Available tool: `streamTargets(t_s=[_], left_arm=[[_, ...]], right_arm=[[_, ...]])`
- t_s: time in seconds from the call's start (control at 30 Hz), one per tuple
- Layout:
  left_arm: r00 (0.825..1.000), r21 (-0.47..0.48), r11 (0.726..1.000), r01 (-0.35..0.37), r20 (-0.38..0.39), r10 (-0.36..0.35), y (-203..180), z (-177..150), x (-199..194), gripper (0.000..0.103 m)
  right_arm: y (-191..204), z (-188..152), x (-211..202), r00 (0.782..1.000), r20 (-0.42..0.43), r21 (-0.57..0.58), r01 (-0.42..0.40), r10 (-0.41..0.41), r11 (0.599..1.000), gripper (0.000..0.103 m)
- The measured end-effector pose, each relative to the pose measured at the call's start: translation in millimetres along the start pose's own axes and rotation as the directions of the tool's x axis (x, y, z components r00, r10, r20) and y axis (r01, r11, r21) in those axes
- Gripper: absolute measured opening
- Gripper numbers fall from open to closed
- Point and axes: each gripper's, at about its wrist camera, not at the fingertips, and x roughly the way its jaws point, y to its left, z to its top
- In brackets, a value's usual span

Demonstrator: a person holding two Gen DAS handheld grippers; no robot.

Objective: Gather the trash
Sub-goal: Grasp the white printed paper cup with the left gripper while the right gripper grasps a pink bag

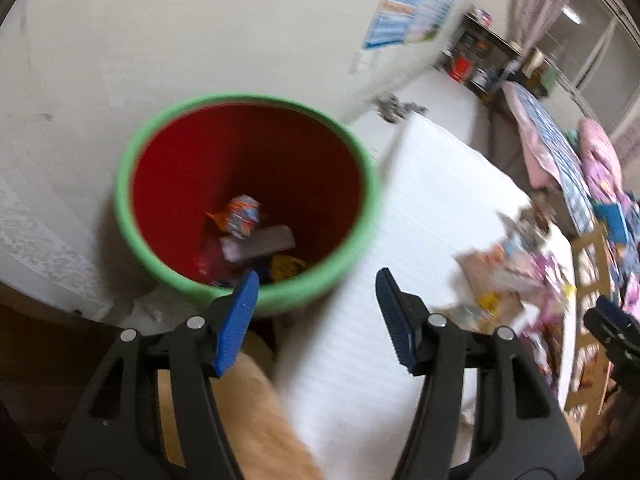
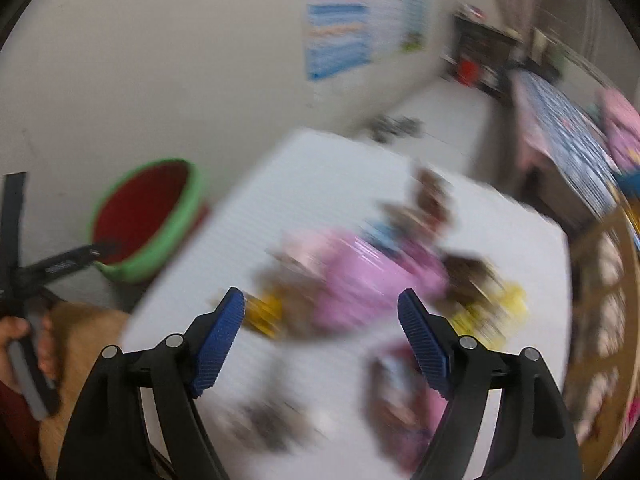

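Room: pale wall with a poster (image 1: 416, 4), a dark shelf unit (image 1: 480, 60) in the far corner, curtained window beyond. A white ribbed counter (image 1: 432, 208) runs away from the viewer; its far and right portion carries the litter.

Bin (image 1: 248, 200): green rim, red inside, standing just off the counter's left edge against the wall. Several wrappers already lie at its bottom, among them a crumpled orange-and-blue wrapper (image 1: 242, 216) and a flat pale packet (image 1: 258, 242). The bin is far from full.

Trash pile (image 2: 372, 276): a spread of wrappers on the counter, heavily blurred in the right wrist view. A large pink bag sits in the middle, yellow scraps (image 2: 496, 304) at its right edge, darker packets nearer the viewer. Individual pieces cannot be counted.

Left tongs (image 1: 316, 320): jaws apart, nothing between them, pointing down at the bin's near rim and the counter edge.

Right tongs (image 2: 320, 340): jaws wide apart, empty, aimed over the trash pile, not touching any piece.

A hand (image 2: 24, 344) gripping the left tool's handle shows at the left edge of the right wrist view.

Progress, judged: early to middle. Some pieces are binned; most of the litter is on the counter. Both tongs are free for the next pick.
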Motion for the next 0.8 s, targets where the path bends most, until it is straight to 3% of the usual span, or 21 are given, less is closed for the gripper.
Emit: streamTargets(t_s=[0.2,0.47,0.7,0.73,0.77,0.8], left_arm=[[0.996,0.057,0.996,0.066,-0.064,-0.062,-52,-34,5,0.06],[0.986,0.24,0.962,0.131,-0.128,-0.103,-116,-76,4,0.069],[0.983,0.277,0.95,0.147,-0.147,-0.109,-130,-84,3,0.072],[0.982,0.278,0.948,0.152,-0.148,-0.115,-130,-84,2,0.073],[0.982,0.28,0.947,0.157,-0.148,-0.12,-130,-84,1,0.074],[0.981,0.281,0.946,0.161,-0.148,-0.124,-130,-84,1,0.075]], right_arm=[[-63,-54,-16,0.996,-0.047,0.126,0.084,-0.078,0.988,0.077],[-87,-90,5,0.99,-0.136,0.197,0.058,-0.031,0.979,0.08],[-94,-110,35,0.974,-0.228,0.223,0.051,0.001,0.974,0.08],[-96,-114,36,0.972,-0.233,0.246,0.031,0.028,0.969,0.075],[-98,-117,38,0.97,-0.236,0.273,0.013,0.054,0.962,0.06],[-101,-120,39,0.967,-0.24,0.302,-0.003,0.079,0.953,0.055]])
